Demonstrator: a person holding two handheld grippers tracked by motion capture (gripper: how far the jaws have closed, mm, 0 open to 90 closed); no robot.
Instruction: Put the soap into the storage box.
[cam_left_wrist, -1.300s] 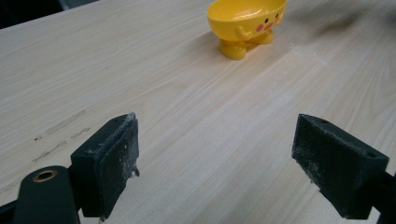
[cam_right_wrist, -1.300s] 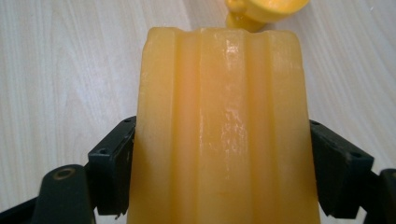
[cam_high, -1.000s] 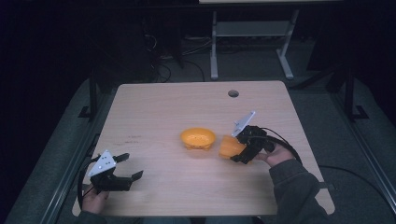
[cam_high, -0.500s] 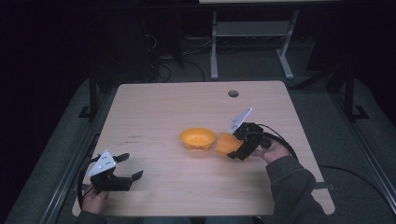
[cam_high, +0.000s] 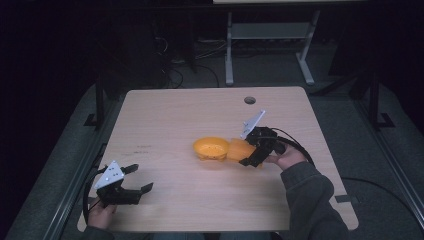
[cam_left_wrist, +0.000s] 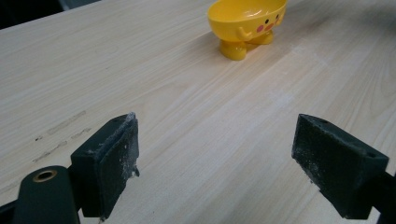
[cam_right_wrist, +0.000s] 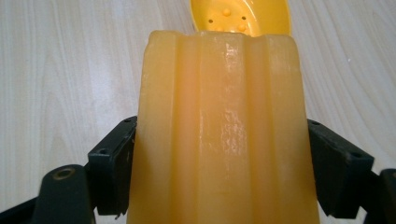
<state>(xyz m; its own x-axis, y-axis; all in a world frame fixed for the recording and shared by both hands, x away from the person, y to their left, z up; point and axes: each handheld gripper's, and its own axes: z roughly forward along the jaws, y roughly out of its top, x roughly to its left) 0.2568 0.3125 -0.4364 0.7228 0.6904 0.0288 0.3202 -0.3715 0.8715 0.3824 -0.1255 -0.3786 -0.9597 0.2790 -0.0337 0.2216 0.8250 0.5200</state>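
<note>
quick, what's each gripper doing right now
left gripper: open, holding nothing.
right gripper: shut on the ridged orange block, beside the yellow bowl.

The table (cam_high: 165, 115) looks like pale wood or wood-look laminate — smooth, matt, with fine straight grain and a few faint scuffs at its near left. The yellow bowl (cam_left_wrist: 246, 21) is glossy moulded plastic with a painted face. The ridged orange block (cam_right_wrist: 219, 135) looks waxy and translucent, with a soft sheen. The left gripper (cam_left_wrist: 219, 163) has matt black pads — rough and dusted white. The person's sleeve (cam_high: 310, 200) is grey cloth.
</note>
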